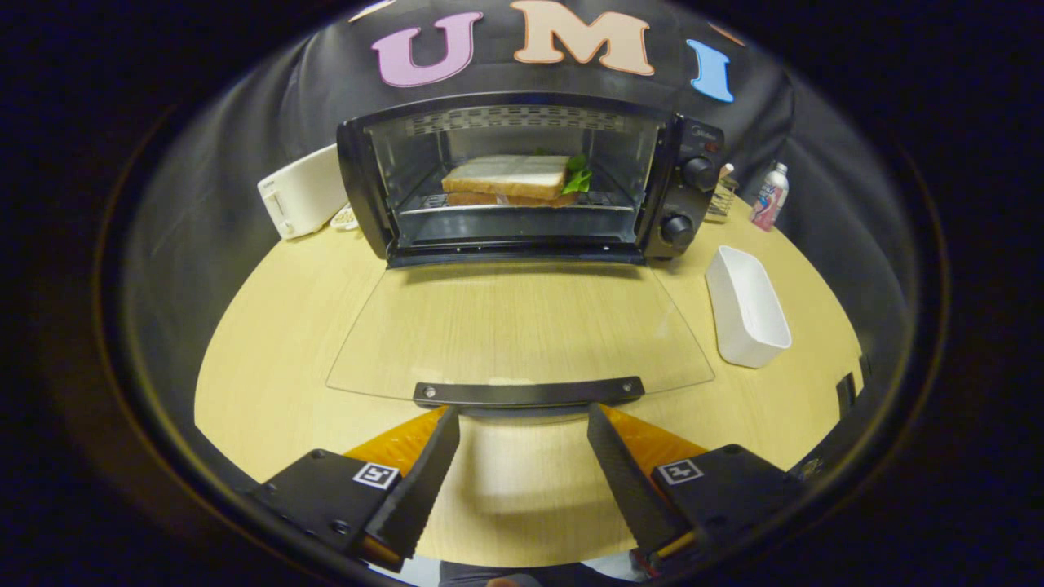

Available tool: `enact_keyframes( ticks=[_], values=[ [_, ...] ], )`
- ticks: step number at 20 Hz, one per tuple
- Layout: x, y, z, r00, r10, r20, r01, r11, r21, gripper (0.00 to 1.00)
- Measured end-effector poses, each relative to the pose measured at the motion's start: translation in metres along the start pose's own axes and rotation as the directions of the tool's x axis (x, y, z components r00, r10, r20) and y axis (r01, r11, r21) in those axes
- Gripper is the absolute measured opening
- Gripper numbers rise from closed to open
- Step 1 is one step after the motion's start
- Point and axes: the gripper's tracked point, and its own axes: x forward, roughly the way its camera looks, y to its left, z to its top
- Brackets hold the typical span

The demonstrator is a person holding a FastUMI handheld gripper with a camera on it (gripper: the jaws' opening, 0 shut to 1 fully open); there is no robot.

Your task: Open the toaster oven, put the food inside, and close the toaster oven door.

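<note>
A black toaster oven (530, 179) stands at the back of the round wooden table, its glass door (522, 330) folded flat down toward me. A sandwich (512, 179) of white bread with a green leaf lies on the wire rack inside. The door's dark handle bar (528, 392) runs along its near edge. My gripper (524, 412) is open, its two fingertips just under and touching close to that handle, one toward each end. Nothing sits between the fingers but bare table.
A white rectangular dish (746, 306) lies right of the open door. A white toaster (303, 191) stands left of the oven. Behind the oven's right side are a small wire rack (721, 198) and a bottle (771, 196). The table edge (245, 456) curves close below the fingers.
</note>
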Motion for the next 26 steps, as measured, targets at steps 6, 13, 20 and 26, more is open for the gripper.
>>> enact_keyframes(
  ticks=[6,13,20,26],
  values=[
    [-0.002,-0.002,-0.01,0.999,-0.024,-0.036,0.023,0.999,-0.034,0.99],
    [0.015,0.001,-0.021,0.997,-0.012,-0.075,0.009,0.999,-0.041,0.99],
    [0.002,-0.001,-0.004,1.0,-0.005,-0.009,0.005,1.0,-0.013,0.99],
    [-0.018,-0.001,0.026,0.997,-0.007,0.071,0.008,1.0,-0.016,0.99]
  ],
)
